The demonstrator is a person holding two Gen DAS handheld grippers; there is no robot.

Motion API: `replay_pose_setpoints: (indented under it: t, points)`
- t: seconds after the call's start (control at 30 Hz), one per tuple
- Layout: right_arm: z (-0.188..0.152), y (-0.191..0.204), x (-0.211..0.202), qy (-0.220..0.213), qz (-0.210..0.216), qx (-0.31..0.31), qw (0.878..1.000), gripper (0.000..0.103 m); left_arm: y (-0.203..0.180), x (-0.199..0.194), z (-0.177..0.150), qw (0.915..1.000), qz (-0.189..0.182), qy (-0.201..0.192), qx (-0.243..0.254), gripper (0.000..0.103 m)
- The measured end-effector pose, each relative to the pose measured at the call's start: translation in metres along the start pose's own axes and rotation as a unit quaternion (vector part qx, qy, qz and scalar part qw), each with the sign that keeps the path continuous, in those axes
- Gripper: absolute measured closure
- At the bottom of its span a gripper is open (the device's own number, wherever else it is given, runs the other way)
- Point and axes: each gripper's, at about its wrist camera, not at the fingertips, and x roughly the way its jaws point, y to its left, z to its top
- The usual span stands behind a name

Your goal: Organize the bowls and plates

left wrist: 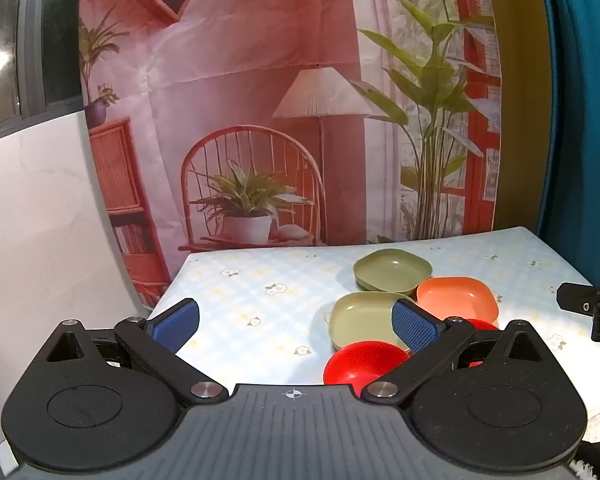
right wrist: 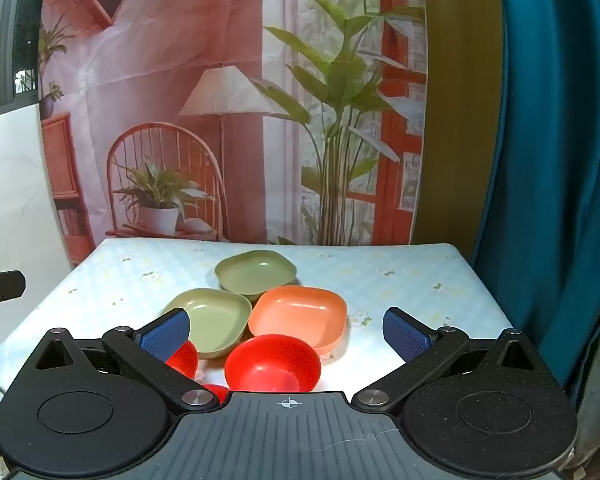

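Note:
On the flowered tablecloth sit a dark green square plate (right wrist: pixel 256 272) at the back, a light green square plate (right wrist: pixel 214 316) left of an orange square plate (right wrist: pixel 300 314), and red bowls in front: one (right wrist: pixel 274 364) in the middle, one (right wrist: pixel 184 358) behind my right gripper's left finger, a third (right wrist: pixel 216 392) barely showing. In the left wrist view the same dark green plate (left wrist: pixel 392 270), light green plate (left wrist: pixel 364 318), orange plate (left wrist: pixel 456 298) and a red bowl (left wrist: pixel 364 362) lie right of centre. My left gripper (left wrist: pixel 296 322) is open and empty. My right gripper (right wrist: pixel 286 330) is open and empty, above the near red bowl.
The table (right wrist: pixel 420 280) stands against a printed backdrop cloth (right wrist: pixel 220 100). A teal curtain (right wrist: pixel 548 160) hangs on the right, a white wall (left wrist: pixel 32 220) on the left. The right gripper's black finger (left wrist: pixel 588 308) shows at the left wrist view's right edge.

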Motion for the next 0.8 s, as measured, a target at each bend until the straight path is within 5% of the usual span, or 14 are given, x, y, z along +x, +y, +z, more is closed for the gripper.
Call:
replay_pose_setpoints:
  t: [0.8]
  points:
    - [0.0006,0.0011,0.0009,0.001,0.000,0.001,1.000,0.000,-0.0035,0.0000,-0.0017,0.9999,0.008,-0.005,0.010,0.000]
